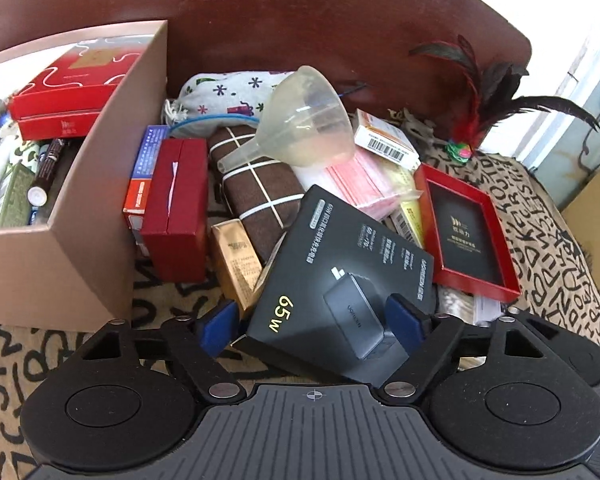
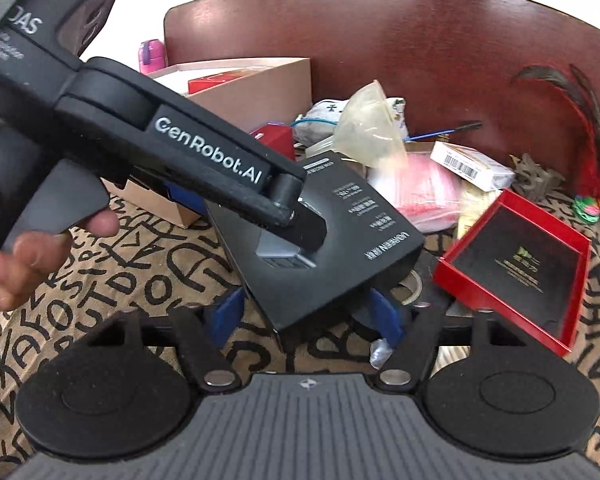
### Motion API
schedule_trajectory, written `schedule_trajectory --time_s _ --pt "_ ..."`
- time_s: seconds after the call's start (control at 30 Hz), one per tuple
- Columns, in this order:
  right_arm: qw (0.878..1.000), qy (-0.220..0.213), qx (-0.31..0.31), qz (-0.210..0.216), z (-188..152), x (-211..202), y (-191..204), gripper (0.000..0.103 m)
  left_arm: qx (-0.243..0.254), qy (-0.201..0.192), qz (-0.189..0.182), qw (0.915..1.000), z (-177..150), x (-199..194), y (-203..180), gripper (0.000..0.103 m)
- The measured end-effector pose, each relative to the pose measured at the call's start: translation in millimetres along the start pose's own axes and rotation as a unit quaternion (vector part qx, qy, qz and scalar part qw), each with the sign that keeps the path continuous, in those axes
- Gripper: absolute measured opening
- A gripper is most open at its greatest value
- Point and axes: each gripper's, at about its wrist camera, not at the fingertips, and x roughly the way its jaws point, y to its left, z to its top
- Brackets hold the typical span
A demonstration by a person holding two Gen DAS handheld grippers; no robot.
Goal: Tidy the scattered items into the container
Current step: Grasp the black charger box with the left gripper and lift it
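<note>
While the patterned cloth stretches under everything with its black letters, the big cardboard box sits at the left of it, already holding a red carton, markers and other bits. Just beside the box's right wall the pile begins: a dark red box standing on end, a brown checked roll, and a printed cloth pouch behind them. Over on the right, a red tray with a black inside lies tilted at the edge of the heap. Front and centre is the black charger box, marked 65W, tipped up over a small gold box. The left gripper has its blue pads on either side of that charger box, pinching it, and the right wrist view shows its black finger lying across the lid. The right gripper is spread wide, blue pads flanking the charger box's near corner; whether they touch it, I cannot tell. A clear plastic funnel rests on top of the pile, spout on the brown roll. Beside it lies a white barcode packet on pink sheets.
</note>
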Motion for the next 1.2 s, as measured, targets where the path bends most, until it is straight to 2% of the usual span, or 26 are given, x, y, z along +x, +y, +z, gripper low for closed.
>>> schedule_trajectory --time_s 0.13,0.3,0.4,0.5,0.57,0.6,0.67,0.73,0.97,1.1,1.2 --pt "1.000 0.005 -0.006 0.011 -4 -6 0 0.062 -0.003 0.003 0.005 1.0000 -11 -7 -5 0.081" --pt "0.999 0.015 -0.014 0.038 -9 -30 5 0.062 -0.009 -0.004 0.008 0.9999 -39 -35 -17 0.081" --pt "0.997 0.020 -0.026 0.068 -20 -53 13 0.063 -0.032 -0.008 0.002 0.9995 -65 -57 -19 0.083" --pt "0.994 0.021 -0.032 0.104 -37 -72 19 0.064 -0.044 0.009 -0.015 0.9989 -93 -68 -20 0.088" --pt "0.993 0.027 -0.037 0.108 -45 -76 21 0.067 -0.048 0.041 -0.020 0.9978 -108 -65 -19 0.089" --pt "0.993 0.033 -0.042 0.107 -47 -76 22 0.068 -0.055 0.046 -0.015 0.9973 -111 -63 -17 0.093" --pt "0.993 0.035 -0.046 0.104 -48 -75 26 0.069 -0.063 0.048 0.007 0.9968 -110 -60 -13 0.095" --pt "0.992 0.036 -0.051 0.105 -47 -74 29 0.070 -0.077 0.045 0.014 0.9959 -106 -58 -8 0.096" --pt "0.993 0.049 -0.054 0.095 -45 -65 27 0.071 -0.096 0.046 0.002 0.9943 -99 -44 -2 0.098" --pt "0.992 0.054 -0.056 0.098 -45 -62 27 0.072 -0.089 0.040 -0.014 0.9951 -97 -43 -4 0.090" --pt "0.992 0.058 -0.058 0.100 -44 -60 26 0.072 -0.081 0.037 -0.020 0.9958 -97 -44 -6 0.089"
